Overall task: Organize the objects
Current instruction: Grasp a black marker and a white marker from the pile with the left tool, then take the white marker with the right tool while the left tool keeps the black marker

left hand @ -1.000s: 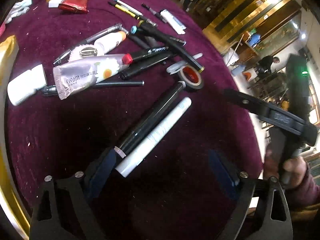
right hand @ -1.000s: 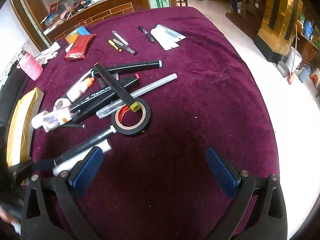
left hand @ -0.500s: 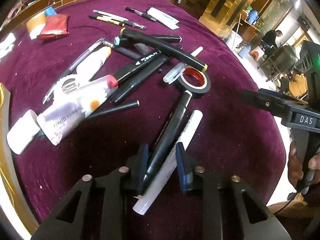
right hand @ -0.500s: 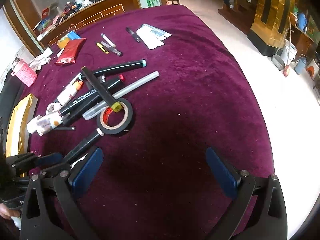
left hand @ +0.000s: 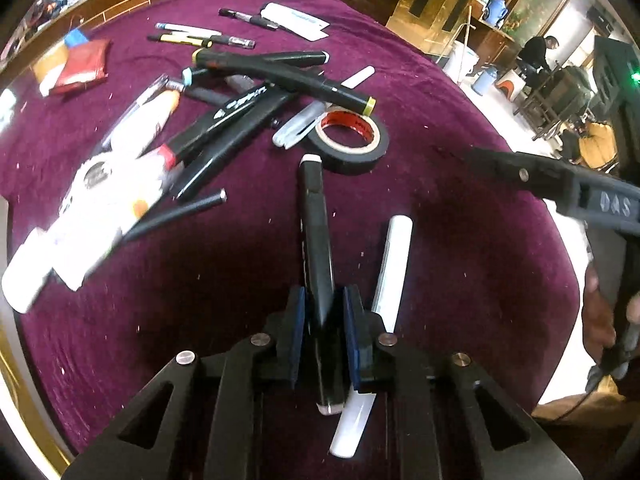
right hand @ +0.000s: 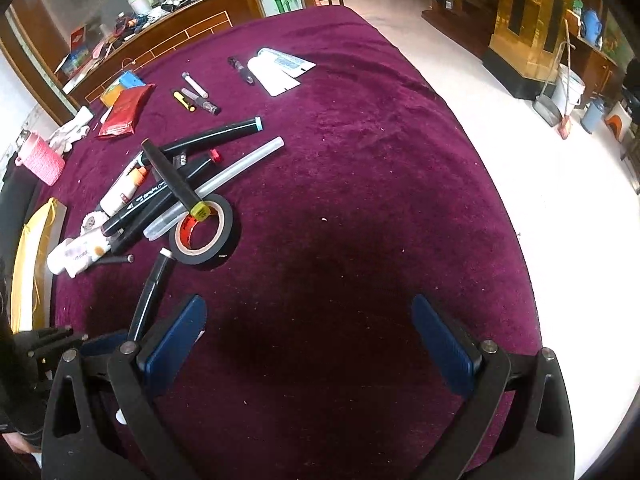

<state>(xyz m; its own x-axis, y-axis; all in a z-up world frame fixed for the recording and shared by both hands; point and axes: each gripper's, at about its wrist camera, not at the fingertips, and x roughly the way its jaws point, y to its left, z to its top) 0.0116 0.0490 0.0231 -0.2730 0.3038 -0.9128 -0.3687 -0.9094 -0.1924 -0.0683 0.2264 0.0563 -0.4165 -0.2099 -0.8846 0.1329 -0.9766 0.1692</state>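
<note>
Left tool [left hand: 323,316] now closing on long black marker pen [left hand: 316,236], wide a second ago. White pen [left hand: 394,256] left on purple worktop [left hand: 460,216]. Right tool [right hand: 308,344] wide, empty. Lifting probably next.

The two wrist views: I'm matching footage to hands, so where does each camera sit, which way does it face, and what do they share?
Left wrist: on the left gripper, facing steeply down at the maroon-clothed table; its jaws are closing, pads on a black marker; the right gripper and hand show at right.
Right wrist: on the open right gripper, facing down over bare cloth; the left gripper shows lower left.
Shared: the marker, the black tape roll.
</note>
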